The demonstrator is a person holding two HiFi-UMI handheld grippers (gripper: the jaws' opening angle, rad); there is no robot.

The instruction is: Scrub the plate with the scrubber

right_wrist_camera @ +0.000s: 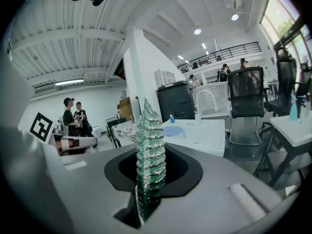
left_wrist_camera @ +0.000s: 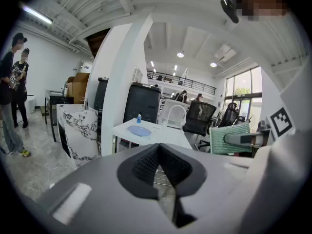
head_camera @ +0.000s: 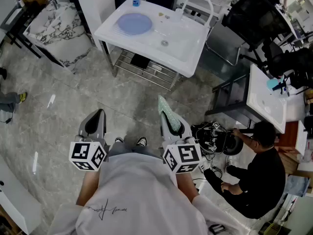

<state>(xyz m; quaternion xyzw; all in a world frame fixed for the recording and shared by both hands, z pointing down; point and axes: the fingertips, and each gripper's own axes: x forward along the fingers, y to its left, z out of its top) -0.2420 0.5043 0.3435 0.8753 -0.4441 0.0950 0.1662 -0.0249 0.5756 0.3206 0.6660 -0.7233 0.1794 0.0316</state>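
White shirt (head_camera: 146, 195) filled the bottom of the head view, and the hands were hidden under it and the marker cubes (head_camera: 88, 154). Just ahead, the right gripper (head_camera: 169, 121) was clamped on the green scrubber (head_camera: 165, 107), whose lower end vanished between the jaws. The left gripper (head_camera: 97, 116) was closed on nothing. Well apart from both, the blue plate (head_camera: 134, 23) lay near the white sink bench's (head_camera: 146, 42) far left corner, with a small blue bottle (head_camera: 136, 1) at the far edge.
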